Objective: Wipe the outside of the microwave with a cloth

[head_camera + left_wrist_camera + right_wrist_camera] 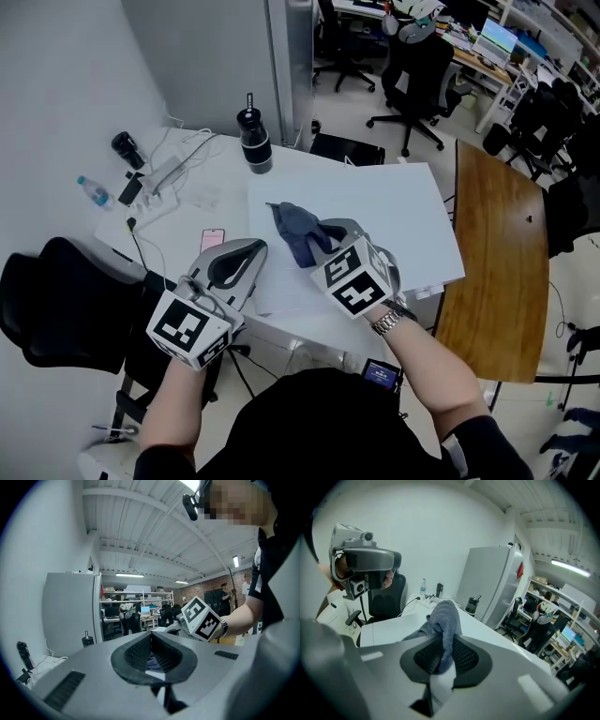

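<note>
Right gripper view: right gripper (443, 656) fingers clamp grey cloth (443, 618) | head view: cloth over white slab (394, 202) on worktop (220, 155) | left gripper (151, 638) fingers closed, empty, beside right gripper

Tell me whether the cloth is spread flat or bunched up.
Bunched up: the cloth stands crumpled in a lump, pinched by the right gripper.

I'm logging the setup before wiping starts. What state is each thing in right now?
left tongs: shut, empty
right tongs: shut on the cloth
cloth: bunched, pinched at one end
tumbler: upright, lid on
water bottle: lying on its side
phone: lying flat on the table
</note>
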`<state>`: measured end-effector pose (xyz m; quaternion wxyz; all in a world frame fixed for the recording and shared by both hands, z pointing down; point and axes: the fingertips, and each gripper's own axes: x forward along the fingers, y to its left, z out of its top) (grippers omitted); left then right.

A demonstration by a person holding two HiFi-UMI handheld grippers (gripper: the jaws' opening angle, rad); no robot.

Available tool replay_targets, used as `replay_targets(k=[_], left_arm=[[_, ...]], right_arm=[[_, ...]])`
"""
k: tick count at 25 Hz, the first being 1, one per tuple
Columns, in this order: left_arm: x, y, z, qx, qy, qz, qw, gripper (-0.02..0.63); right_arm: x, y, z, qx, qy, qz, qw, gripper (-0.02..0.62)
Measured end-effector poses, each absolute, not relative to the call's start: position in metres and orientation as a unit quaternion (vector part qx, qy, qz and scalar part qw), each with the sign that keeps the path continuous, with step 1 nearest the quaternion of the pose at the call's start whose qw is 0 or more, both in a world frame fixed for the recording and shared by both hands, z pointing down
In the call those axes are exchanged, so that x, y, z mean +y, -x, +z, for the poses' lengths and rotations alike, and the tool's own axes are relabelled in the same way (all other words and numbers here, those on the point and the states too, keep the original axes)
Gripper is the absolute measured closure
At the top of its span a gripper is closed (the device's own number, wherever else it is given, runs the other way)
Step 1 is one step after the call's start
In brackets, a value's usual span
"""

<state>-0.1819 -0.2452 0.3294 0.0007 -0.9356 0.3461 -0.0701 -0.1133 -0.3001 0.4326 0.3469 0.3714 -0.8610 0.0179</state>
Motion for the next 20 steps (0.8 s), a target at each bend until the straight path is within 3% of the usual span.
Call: replay_targets(k=[20], left_arm=[[-0.218,0.054,0.309,0.348,0.933,-0.088,0.021,0.601]], right_arm=[[-0.301,-0.048,0.432,-0.848,-0.414,0.041,0.327,0.548]])
